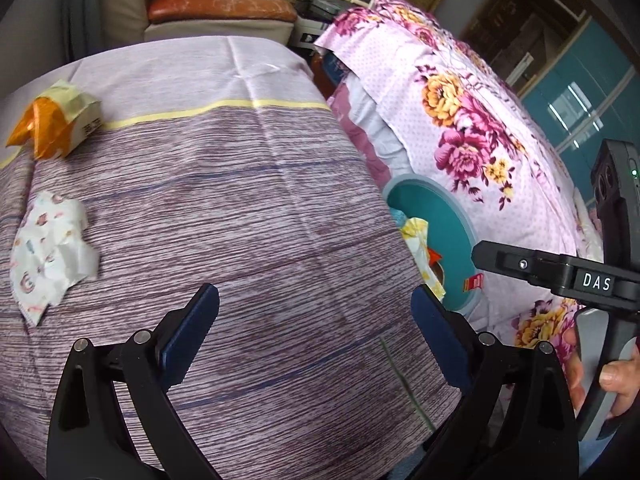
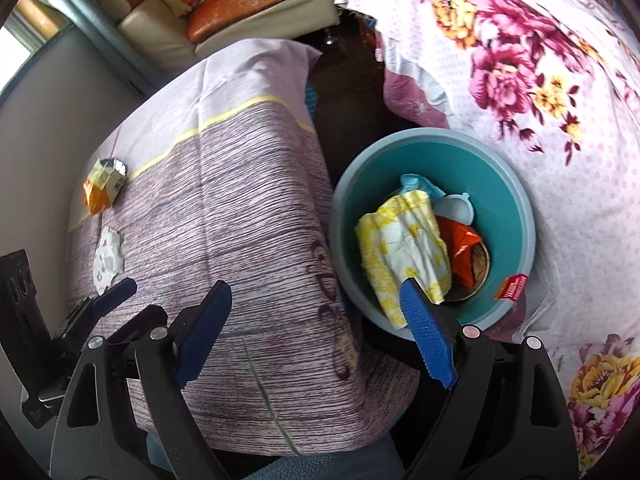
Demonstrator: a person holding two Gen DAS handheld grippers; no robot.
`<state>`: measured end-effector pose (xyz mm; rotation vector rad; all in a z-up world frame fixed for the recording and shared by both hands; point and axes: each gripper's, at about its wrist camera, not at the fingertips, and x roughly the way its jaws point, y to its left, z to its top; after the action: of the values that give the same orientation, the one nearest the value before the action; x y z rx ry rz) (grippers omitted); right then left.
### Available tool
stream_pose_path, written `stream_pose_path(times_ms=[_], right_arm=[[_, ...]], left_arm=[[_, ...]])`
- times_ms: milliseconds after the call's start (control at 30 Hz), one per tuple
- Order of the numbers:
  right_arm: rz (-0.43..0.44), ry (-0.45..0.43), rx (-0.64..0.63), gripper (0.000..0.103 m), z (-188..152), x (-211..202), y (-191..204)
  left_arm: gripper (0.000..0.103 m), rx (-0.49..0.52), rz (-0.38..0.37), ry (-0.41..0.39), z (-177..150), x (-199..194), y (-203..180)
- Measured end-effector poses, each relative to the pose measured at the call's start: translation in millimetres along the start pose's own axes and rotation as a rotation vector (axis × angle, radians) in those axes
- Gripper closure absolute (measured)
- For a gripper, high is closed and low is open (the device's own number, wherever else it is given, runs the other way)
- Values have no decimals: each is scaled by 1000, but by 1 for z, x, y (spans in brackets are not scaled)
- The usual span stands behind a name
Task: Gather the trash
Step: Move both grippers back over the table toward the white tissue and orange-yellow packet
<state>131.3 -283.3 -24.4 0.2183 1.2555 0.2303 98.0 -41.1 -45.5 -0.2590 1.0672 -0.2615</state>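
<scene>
In the left wrist view, the left gripper [image 1: 315, 300] is hanging over the striped purple cloth [image 1: 248, 184] covering the table, its blue-padded jaws spread wide with nothing between them. A crumpled patterned tissue [image 1: 50, 252] is lying near the cloth's left edge, and a small carton with an orange wrapper [image 1: 56, 120] is sitting farther back along that same edge, just in front of the yellow stripe. Off the cloth's right edge, the teal bin [image 1: 444, 224] is standing partly hidden between the table and the floral quilt [image 1: 472, 120]. The right gripper [image 1: 560, 276] is reaching in from the right, with a hand [image 1: 600, 376] wrapping its handle.

In the right wrist view, the right gripper [image 2: 316, 308] is hovering with its jaws released and empty, one pad above the cloth [image 2: 248, 200], the other over the bin's [image 2: 516, 208] near rim. Inside the bin are lying a yellow-patterned crumpled paper [image 2: 404, 240], an orange wrapper [image 2: 460, 248] and a light blue piece [image 2: 456, 206]. The carton [image 2: 105, 184] and the tissue [image 2: 107, 258] are still resting by the cloth's far left edge, with the left gripper [image 2: 116, 296] showing just beside the tissue.
</scene>
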Motion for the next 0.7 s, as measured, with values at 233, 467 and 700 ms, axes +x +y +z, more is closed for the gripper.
stream_pose_path(times_ms=[233,467,700], right_arm=[[-4,24,-66,21,-1,11,48],[22,65,-142,21,2,31,98],[53,101,-190,21,3,55,135]], left_arm=[[6,-74,48,-31,-2,-22,58],[6,-184,139,-58,-3,-42,133],[6,-246,186,-58,-3,-42,175]])
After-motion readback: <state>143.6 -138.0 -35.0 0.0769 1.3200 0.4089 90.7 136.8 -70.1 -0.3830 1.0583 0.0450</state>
